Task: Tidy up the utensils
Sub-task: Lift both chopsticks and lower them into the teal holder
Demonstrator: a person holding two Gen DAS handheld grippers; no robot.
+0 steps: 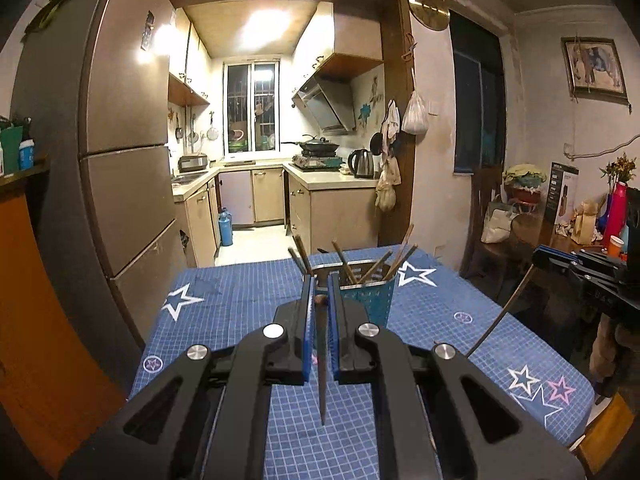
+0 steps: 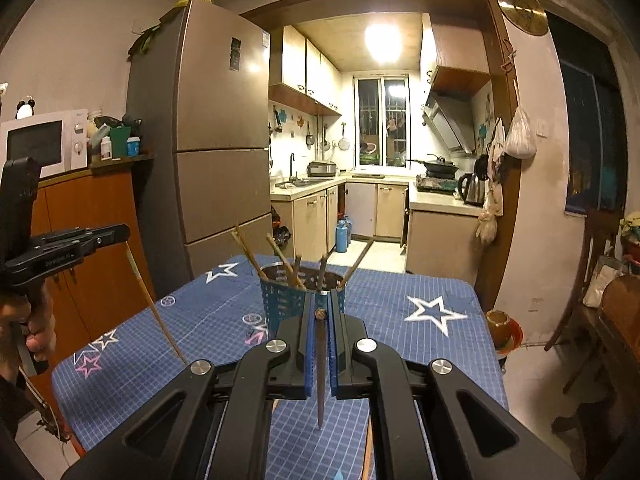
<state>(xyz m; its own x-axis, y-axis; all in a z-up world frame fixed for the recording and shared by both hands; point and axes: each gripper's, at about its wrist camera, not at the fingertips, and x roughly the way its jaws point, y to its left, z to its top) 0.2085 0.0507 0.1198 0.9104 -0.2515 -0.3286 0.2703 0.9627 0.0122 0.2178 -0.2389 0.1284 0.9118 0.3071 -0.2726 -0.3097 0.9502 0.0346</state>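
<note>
A teal perforated utensil holder (image 1: 372, 300) (image 2: 286, 300) stands on the blue star-patterned tablecloth (image 1: 240, 300) (image 2: 400, 292), with several brown chopsticks leaning in it. My left gripper (image 1: 320, 280) is shut on a dark chopstick (image 1: 322, 368) that hangs point-down just before the holder. My right gripper (image 2: 320, 300) is likewise shut on a chopstick (image 2: 320, 376) hanging toward the table, close in front of the holder. Each gripper shows in the other's view, the right gripper (image 1: 536, 254) with its thin stick (image 1: 500, 312) and the left gripper (image 2: 126, 232) with its stick (image 2: 156, 308).
A tall fridge (image 1: 120, 140) (image 2: 220, 140) and an orange cabinet (image 2: 88, 220) with a microwave (image 2: 44, 144) stand left of the table. On the right are a wooden chair (image 2: 588, 280), a cluttered side table (image 1: 560, 232) and a bowl on the floor (image 2: 500, 326). A hand (image 2: 36, 328) grips the left tool.
</note>
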